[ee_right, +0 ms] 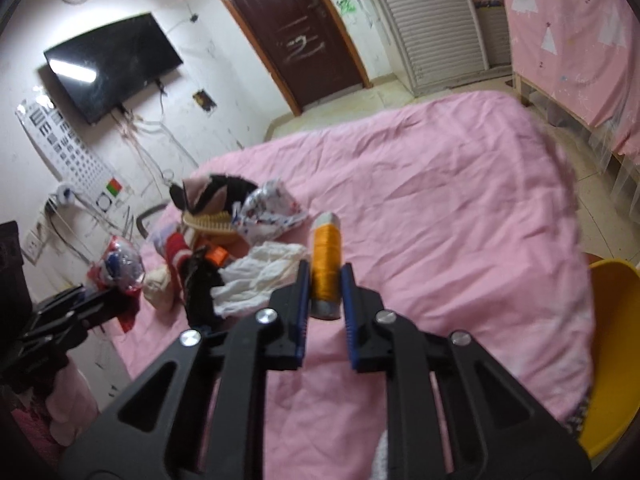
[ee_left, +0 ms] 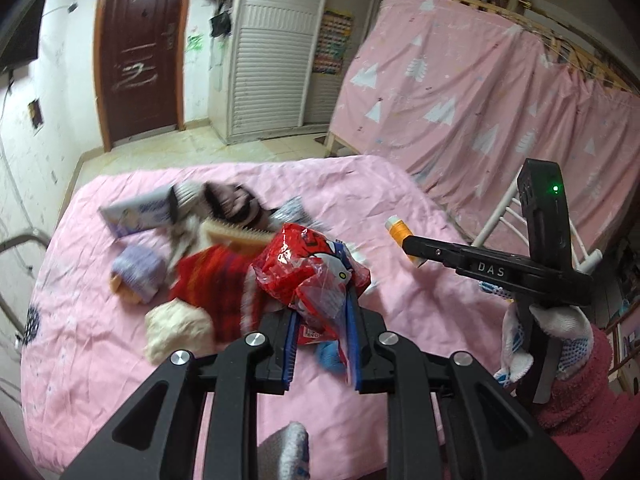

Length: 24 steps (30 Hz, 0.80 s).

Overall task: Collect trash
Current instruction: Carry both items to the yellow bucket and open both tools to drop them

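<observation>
My left gripper (ee_left: 322, 304) is shut on a crumpled red plastic wrapper (ee_left: 308, 276) and holds it above the pink bed (ee_left: 100, 360). My right gripper (ee_right: 325, 280) is shut on an orange thread spool (ee_right: 326, 264), held upright above the bed (ee_right: 460, 240). The right gripper with the spool (ee_left: 398, 236) also shows in the left wrist view, at the right. The left gripper with the red wrapper (ee_right: 120, 264) shows in the right wrist view, at the left.
A pile lies on the bed: red knit cloth (ee_left: 216, 280), brush (ee_left: 236, 238), white box (ee_left: 138, 212), white cloth (ee_right: 264, 276), printed wrapper (ee_right: 268, 208). A yellow bin (ee_right: 612, 356) stands at the bed's right. A pink curtain (ee_left: 480, 92) hangs behind.
</observation>
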Each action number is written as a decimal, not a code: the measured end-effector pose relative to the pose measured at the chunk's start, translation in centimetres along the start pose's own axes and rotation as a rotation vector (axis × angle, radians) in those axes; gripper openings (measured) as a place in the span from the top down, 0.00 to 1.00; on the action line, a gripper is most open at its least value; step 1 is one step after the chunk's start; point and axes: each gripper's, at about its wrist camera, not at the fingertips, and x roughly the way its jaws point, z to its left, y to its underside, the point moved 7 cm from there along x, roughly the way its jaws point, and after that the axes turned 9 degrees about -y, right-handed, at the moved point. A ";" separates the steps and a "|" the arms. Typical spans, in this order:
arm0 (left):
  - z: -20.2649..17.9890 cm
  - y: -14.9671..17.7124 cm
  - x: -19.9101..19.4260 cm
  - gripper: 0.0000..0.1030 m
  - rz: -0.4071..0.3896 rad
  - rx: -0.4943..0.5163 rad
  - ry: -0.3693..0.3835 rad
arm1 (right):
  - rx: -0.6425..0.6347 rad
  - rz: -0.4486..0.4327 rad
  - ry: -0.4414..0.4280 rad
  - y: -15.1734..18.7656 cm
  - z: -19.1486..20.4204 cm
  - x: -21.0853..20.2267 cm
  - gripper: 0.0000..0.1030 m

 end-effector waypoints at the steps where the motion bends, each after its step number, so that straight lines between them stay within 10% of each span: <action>1: -0.5 -0.2 -0.1 0.89 -0.003 0.010 0.006 | 0.006 -0.019 0.001 -0.2 -0.3 -0.9 0.86; 24: -26.2 -3.9 8.5 0.89 0.094 0.333 0.343 | 0.232 -0.301 0.265 1.9 -15.8 -17.3 0.86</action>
